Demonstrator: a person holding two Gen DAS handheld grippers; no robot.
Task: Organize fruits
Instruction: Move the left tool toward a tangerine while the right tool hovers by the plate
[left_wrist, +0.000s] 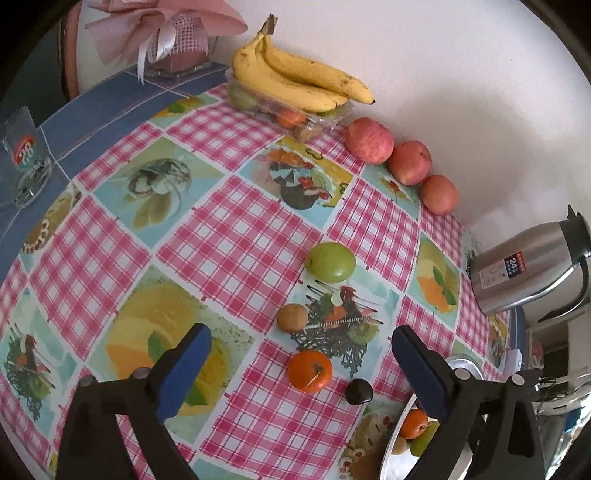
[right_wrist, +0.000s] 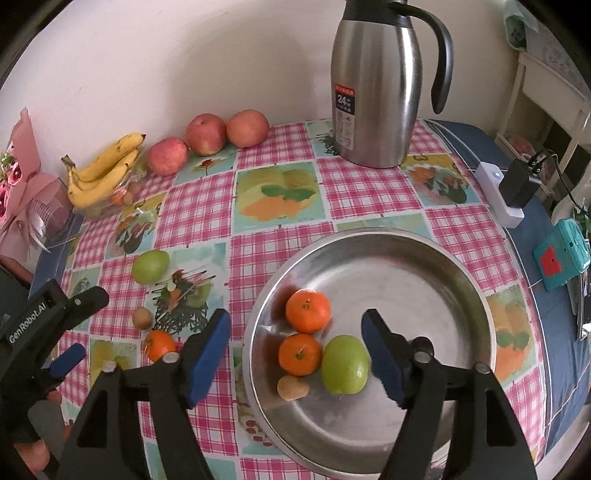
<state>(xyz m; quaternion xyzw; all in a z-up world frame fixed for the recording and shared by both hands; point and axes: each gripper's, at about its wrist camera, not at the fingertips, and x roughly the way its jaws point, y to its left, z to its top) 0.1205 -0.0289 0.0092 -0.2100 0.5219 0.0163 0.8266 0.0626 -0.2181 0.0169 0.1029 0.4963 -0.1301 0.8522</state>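
The steel bowl (right_wrist: 406, 258) sits on the near right part of the table (right_wrist: 277, 144), and it holds four fruits bunched at its near left side: two mandarins (right_wrist: 307, 310) (right_wrist: 300, 354) one behind the other, a green apple (right_wrist: 345, 364) touching the nearer mandarin, and a small brown fruit (right_wrist: 292, 387) at the front. The rest of the bowl's floor is bare metal. Far left by the wall, a clear plastic tray (left_wrist: 332, 122) carries a bunch of bananas (left_wrist: 295, 79) on top, with more small fruits dimly visible under them.

Loose on the tablecloth, left of the bowl, lie a second green apple (left_wrist: 331, 262), a brown fruit (left_wrist: 292, 317), a mandarin (left_wrist: 310, 370) and a small dark fruit (left_wrist: 358, 391), set in a rough line running toward the bowl's rim. Three red apples (left_wrist: 369, 140) (left_wrist: 409, 162) (left_wrist: 439, 194) line the wall. A steel thermos jug (right_wrist: 373, 85) stands beyond the bowl near the far edge.

The right claw (right_wrist: 295, 354) hangs over the bowl's near left rim, spread wide and grasping nothing. The left claw (left_wrist: 301, 373) is likewise released, its fingers either side of the loose mandarin and above it. The checked cloth between the loose fruits and the wall apples is open; a glass (left_wrist: 26, 162) stands at the far left edge, and a charger (right_wrist: 517, 184) and a teal box (right_wrist: 559, 254) crowd the right edge
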